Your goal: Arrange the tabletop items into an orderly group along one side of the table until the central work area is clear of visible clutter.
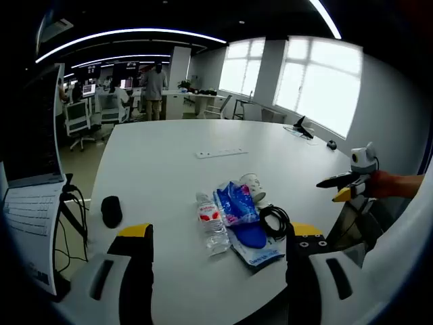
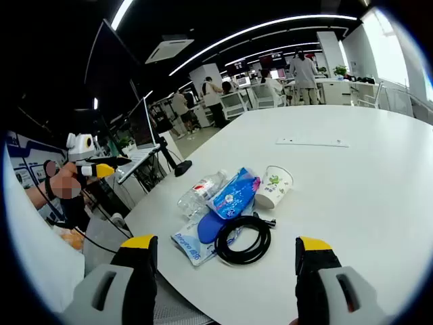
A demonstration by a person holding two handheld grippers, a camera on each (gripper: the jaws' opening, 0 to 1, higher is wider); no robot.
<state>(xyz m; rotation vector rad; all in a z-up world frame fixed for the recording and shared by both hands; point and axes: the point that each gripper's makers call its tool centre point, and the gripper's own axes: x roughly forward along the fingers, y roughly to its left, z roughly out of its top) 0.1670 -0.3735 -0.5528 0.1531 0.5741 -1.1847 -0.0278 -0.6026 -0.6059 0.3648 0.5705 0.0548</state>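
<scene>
A cluster of items lies near the white table's edge: a clear water bottle on its side, a blue packet, a paper cup tipped over, a coiled black cable and a flat blue-and-white pouch. My left gripper hovers open just short of the cluster, nothing between its jaws. From the opposite side I see the bottle, packet, cup, cable and pouch. My right gripper is open over the table edge, close to the cable.
A black mouse and an open laptop sit on the left part of the table. A white power strip lies mid-table, also the strip. A hand holds the right gripper off the table's edge. People and office chairs stand far behind.
</scene>
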